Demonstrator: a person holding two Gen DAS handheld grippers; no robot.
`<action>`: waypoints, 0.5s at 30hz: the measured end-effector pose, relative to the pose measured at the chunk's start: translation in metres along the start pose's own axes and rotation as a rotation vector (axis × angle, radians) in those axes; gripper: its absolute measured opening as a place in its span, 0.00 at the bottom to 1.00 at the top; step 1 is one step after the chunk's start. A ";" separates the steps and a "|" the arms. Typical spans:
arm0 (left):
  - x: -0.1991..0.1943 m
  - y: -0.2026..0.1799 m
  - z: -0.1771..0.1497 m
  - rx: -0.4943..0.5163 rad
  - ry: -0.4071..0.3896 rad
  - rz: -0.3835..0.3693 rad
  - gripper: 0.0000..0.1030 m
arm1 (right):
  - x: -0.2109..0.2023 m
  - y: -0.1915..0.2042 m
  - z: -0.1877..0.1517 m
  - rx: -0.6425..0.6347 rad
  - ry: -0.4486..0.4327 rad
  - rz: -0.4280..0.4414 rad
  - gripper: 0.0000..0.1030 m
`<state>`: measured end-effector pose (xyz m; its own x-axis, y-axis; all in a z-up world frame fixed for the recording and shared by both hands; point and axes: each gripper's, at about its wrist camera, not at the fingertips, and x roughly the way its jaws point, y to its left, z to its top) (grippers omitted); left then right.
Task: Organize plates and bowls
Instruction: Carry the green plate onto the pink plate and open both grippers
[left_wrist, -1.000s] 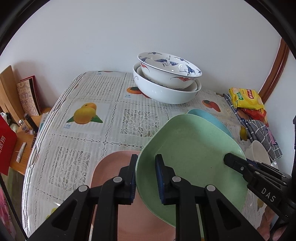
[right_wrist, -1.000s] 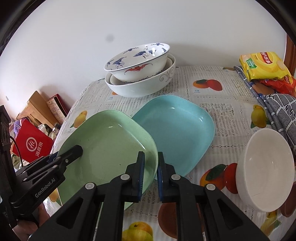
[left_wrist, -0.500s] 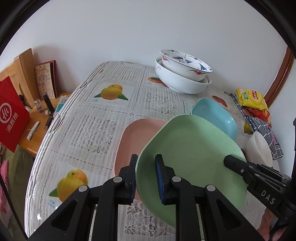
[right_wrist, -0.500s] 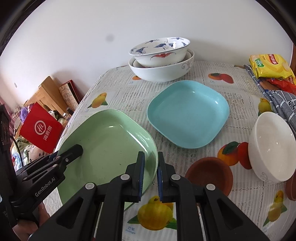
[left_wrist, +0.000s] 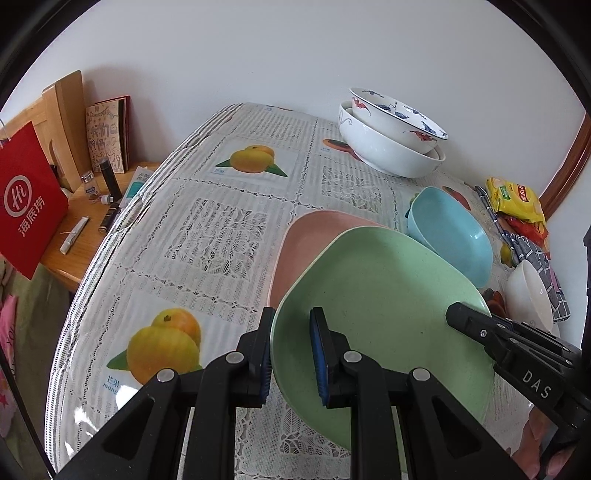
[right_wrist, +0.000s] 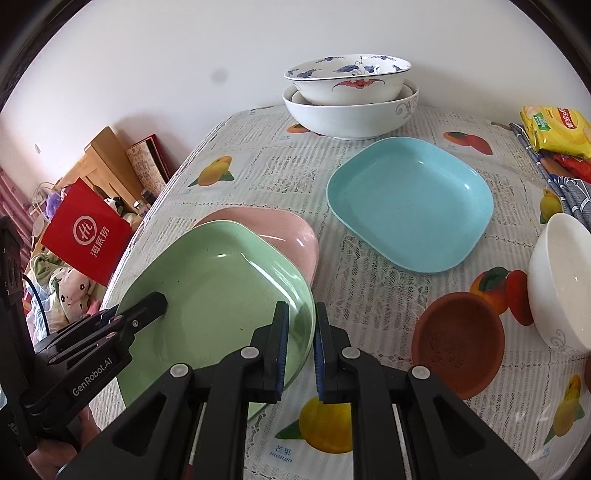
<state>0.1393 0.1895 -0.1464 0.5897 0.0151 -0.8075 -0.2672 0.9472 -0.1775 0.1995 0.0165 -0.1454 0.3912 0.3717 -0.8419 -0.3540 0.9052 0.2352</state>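
Both tongs (left_wrist: 291, 354) (right_wrist: 299, 350) clamped on green plate (left_wrist: 384, 314), now carried over pink plate (right_wrist: 273, 232)

square green plate (right_wrist: 218, 291) held tilted over the pink plate (right_wrist: 273, 229), blue plate (right_wrist: 410, 203) lying flat nearby.

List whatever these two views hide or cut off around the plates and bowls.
- Pink plate: mostly covered by the green plate in both views.
- Innermost bowl of the stack: only a rim sliver shows, under the patterned bowl.
- White bowl: cut by the right wrist view's edge.
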 end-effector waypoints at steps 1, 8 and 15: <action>0.002 0.001 0.001 -0.004 0.002 0.003 0.18 | 0.003 0.001 0.001 -0.003 0.005 0.000 0.12; 0.012 0.004 0.005 -0.008 0.013 0.001 0.18 | 0.017 0.004 0.009 -0.019 0.018 -0.009 0.12; 0.019 0.002 0.009 -0.005 0.013 0.009 0.18 | 0.027 0.003 0.021 -0.044 0.010 -0.020 0.12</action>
<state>0.1573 0.1950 -0.1573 0.5771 0.0189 -0.8164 -0.2761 0.9454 -0.1733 0.2267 0.0331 -0.1570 0.3905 0.3517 -0.8508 -0.3834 0.9023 0.1971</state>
